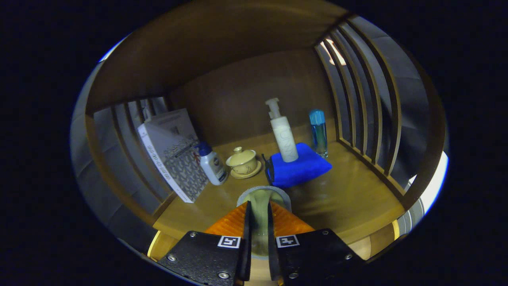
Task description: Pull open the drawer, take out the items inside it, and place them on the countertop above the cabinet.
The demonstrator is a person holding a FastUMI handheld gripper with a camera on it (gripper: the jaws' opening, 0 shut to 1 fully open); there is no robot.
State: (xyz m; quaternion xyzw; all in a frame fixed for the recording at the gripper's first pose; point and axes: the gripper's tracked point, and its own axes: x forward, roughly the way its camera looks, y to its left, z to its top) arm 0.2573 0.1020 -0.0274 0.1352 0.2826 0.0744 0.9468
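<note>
My gripper (258, 206) hovers over the front of the wooden countertop (349, 198). Its fingers stand close together, shut on a round pale-rimmed roll (262, 192) that looks like tape. The roll sticks up just past the fingertips, and its lower part is hidden between the fingers. Beyond it, a folded blue cloth (303, 169) lies on the countertop with a white pump bottle (283, 137) standing on it.
A blue-capped clear bottle (319, 133) stands behind the cloth. Left of the cloth are a lidded cup on a saucer (243, 162), a small white bottle with a blue cap (212, 165) and a leaning patterned box (174, 159). Slatted wooden sides (365, 107) and a back wall close the space.
</note>
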